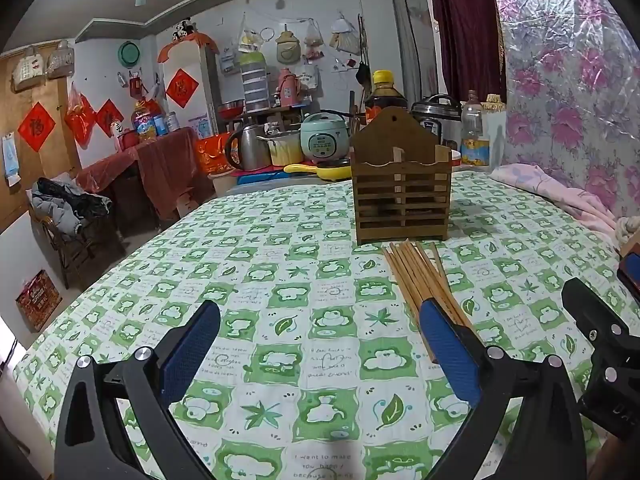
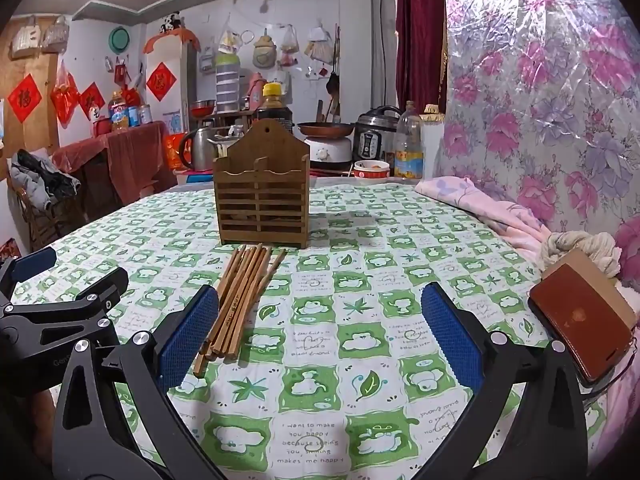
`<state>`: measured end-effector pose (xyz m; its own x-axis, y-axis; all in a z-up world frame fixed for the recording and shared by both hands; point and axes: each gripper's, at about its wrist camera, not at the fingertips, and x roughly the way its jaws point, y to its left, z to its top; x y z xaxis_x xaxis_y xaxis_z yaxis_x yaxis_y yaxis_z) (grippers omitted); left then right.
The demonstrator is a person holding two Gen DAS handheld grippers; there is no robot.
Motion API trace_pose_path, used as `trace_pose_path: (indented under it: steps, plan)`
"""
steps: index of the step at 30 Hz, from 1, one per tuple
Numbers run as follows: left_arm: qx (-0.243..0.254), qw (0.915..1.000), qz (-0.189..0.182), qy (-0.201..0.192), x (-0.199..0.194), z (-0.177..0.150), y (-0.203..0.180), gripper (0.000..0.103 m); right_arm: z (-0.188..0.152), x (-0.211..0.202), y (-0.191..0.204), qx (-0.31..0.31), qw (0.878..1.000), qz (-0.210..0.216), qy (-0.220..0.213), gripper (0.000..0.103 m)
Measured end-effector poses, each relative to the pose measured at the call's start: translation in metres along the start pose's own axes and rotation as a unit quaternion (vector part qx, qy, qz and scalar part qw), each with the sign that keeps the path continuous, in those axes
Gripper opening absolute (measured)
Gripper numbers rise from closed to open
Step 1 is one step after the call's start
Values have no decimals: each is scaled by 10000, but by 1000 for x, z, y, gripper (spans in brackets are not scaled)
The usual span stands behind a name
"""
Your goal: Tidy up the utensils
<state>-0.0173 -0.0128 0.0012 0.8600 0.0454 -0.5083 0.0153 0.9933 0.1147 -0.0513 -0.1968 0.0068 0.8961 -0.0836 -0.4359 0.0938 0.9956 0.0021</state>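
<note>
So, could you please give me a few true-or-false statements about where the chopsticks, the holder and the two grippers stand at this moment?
1. The chopsticks lie in a bundle on the tablecloth, in front of the wooden holder. True.
2. The right gripper is shut on the chopsticks. False: it is open and holds nothing; the bundle lies beside its left finger.
3. The wooden holder stands upright. True.
4. The left gripper has a chopstick between its fingers. False: it is open, with only tablecloth between its fingers.
5. Some chopsticks stick out of the top of the holder. False: none stick out of its top.
</note>
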Motion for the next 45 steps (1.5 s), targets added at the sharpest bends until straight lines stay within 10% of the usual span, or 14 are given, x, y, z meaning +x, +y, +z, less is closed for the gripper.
trace_pose_path:
  steps: [45]
  plan:
    - [82,10000,-6,45,3,-1,-1,98,0,2,0,-7,10000,13,52,97]
